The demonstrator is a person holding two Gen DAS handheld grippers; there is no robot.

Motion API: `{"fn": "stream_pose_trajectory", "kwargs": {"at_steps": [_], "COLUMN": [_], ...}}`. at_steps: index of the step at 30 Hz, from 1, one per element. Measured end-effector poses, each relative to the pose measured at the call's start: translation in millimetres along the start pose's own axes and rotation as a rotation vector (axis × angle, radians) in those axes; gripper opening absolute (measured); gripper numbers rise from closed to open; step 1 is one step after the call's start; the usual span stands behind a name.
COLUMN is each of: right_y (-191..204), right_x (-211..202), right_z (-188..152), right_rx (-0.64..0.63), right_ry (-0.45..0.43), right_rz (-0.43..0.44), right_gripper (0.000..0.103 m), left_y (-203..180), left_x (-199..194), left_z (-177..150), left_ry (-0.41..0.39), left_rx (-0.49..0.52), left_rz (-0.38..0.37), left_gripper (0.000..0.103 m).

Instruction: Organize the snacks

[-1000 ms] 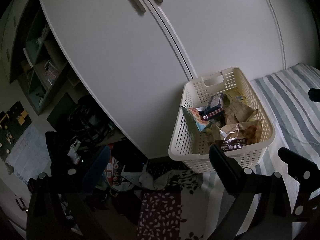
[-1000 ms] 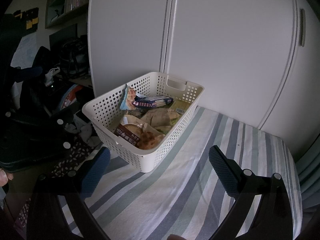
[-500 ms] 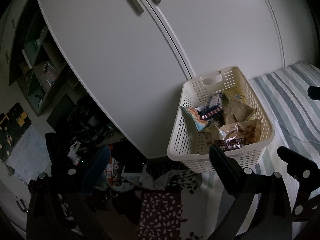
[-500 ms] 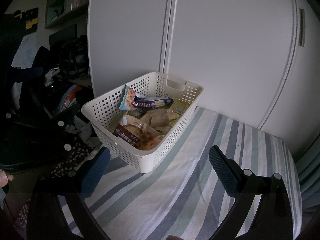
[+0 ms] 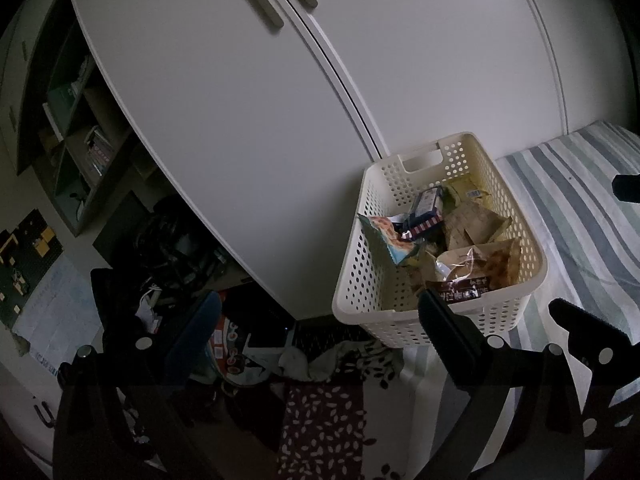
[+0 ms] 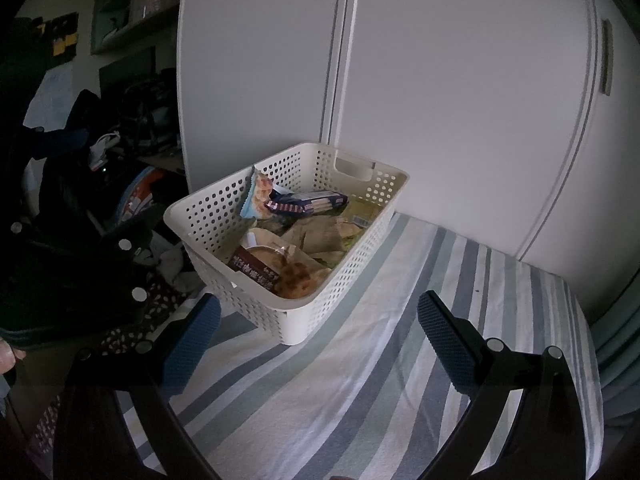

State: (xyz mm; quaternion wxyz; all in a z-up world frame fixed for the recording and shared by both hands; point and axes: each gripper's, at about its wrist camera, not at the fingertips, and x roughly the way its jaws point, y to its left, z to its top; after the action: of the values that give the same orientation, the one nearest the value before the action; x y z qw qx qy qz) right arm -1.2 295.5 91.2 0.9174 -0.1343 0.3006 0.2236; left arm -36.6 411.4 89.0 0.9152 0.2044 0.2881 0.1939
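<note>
White perforated plastic basket [image 6: 256, 300] sits at the corner of the striped bed sheet [image 6: 380, 380], against the white wardrobe doors [image 6: 460, 100]. Inside: brown clear-window snack bag [image 6: 276, 268] at the near end, tan paper packets [image 6: 328, 232] mid, dark blue striped wrapper [image 6: 308, 203] on top, light blue pouch [image 6: 256, 196] leaning on the left wall. Left tool [image 5: 316, 344] open, empty, short of the basket. Right tool [image 6: 318, 344] open, empty, over the sheet.
</note>
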Motion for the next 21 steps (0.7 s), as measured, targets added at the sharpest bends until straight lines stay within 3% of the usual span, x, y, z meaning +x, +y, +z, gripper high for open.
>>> {"fn": "stream_pose_trajectory", "kwargs": {"at_steps": [21], "right_y": [2.9], "right_x": [-3.1], "right_z": [0.7], "right_rx": [-0.003], "right_ry": [-0.006], "right_rz": [-0.003], "right_gripper": [0.098], "left_y": [0.9], "left_x": [-0.9], "left_z": [0.6], "left_ry": [-0.002], "left_rx": [0.001], "left_rz": [-0.002], "left_gripper": [0.1]}}
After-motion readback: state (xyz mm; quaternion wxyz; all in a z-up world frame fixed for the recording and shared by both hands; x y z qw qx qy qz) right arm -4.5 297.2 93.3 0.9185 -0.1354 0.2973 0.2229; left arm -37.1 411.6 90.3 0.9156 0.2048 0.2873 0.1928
